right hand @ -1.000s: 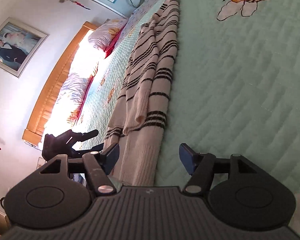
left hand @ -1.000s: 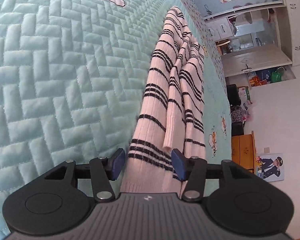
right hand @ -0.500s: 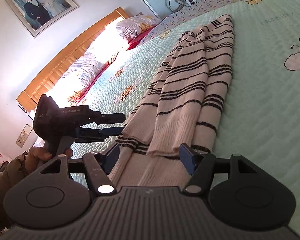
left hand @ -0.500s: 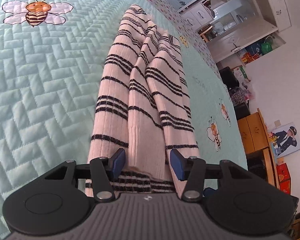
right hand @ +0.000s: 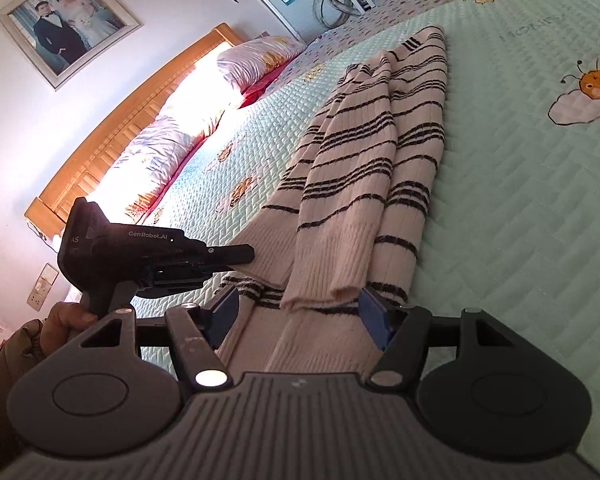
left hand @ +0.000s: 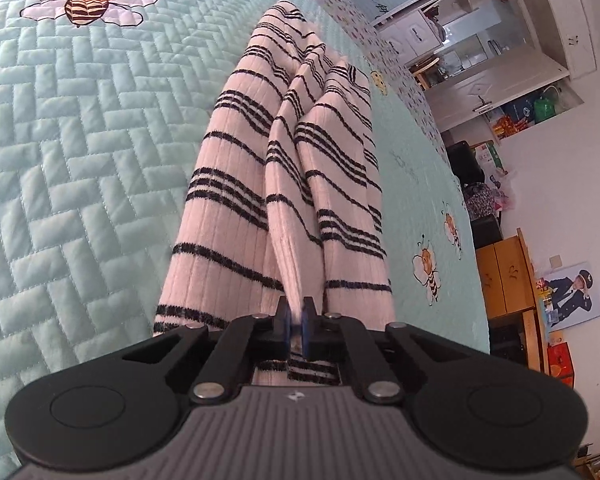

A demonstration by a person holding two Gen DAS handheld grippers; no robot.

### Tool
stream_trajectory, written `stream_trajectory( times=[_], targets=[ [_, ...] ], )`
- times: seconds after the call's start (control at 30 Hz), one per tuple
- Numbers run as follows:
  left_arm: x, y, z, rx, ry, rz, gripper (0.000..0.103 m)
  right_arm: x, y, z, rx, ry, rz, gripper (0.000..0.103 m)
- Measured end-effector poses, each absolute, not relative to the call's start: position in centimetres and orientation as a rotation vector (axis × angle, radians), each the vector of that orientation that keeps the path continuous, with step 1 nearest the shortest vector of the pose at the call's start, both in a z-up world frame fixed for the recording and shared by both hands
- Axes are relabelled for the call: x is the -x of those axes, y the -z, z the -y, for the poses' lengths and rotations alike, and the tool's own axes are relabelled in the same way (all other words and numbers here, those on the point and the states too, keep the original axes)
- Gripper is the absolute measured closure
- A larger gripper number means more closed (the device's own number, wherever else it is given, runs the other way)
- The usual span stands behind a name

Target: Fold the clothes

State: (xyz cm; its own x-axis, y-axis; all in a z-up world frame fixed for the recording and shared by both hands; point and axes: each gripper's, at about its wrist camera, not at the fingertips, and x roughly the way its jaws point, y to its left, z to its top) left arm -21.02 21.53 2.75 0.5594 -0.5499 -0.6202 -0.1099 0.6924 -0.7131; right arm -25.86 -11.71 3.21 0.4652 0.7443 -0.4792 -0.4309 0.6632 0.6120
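Quilted mint bedspread (left hand: 72, 168) fills everything from 9 to 12 o'clock in my left view, bare stitched cloth with only a bee patch (left hand: 86, 0) far off at 11. On it lies the striped sweater (left hand: 284, 184), cream knit with dark bands, stretched away toward 12 in long ridged folds. My left tongs (left hand: 295, 326) are pinched tight on a raised fold at its near end, blue pads pressed together with the knit between them. Its right edge runs close to the bed's side at 2 o'clock, beyond which stand a wooden cabinet (left hand: 508, 280) and the doorway.

From my right view, my left tongs (right hand: 236, 254) show at 9 o'clock, tips against the sweater's (right hand: 364, 184) near left edge. My right tongs (right hand: 300, 314) stand wide apart, straddling the near hem and a sleeve cuff, gripping nothing. Open bedspread (right hand: 520, 208) spreads from 1 to 4 o'clock; pillows (right hand: 256, 60) sit at 11.
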Motion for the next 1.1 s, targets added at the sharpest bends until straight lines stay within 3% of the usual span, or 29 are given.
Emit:
stream_trajectory(
  times=[0.53, 0.63, 0.7, 0.77, 0.8, 1.1],
  targets=[
    [22.3, -1.8, -23.4, 0.845, 0.275, -0.992, 0.1, 25.4, -2.3, 13.0, -0.481, -0.718, -0.812, 0.035],
    [22.3, -1.9, -23.1, 0.852, 0.28, -0.985, 0.091, 25.5, -2.4, 12.7, -0.479, -0.729, -0.81, 0.035],
    [22.4, -1.9, -23.0, 0.857, 0.283, -0.981, 0.077, 25.5, -2.4, 12.6, -0.477, -0.732, -0.808, 0.035],
    [22.4, -1.9, -22.8, 0.861, 0.287, -0.976, 0.082, 25.5, -2.3, 12.7, -0.491, -0.728, -0.809, 0.035],
    [22.4, -2.0, -22.7, 0.863, 0.288, -0.974, 0.101, 25.5, -2.3, 12.8, -0.492, -0.725, -0.806, 0.035],
    [23.1, -3.2, -23.1, 0.945, 0.326, -0.944, 0.101, 25.5, -2.7, 12.8, -0.472, -0.722, -0.776, 0.035]
  ],
)
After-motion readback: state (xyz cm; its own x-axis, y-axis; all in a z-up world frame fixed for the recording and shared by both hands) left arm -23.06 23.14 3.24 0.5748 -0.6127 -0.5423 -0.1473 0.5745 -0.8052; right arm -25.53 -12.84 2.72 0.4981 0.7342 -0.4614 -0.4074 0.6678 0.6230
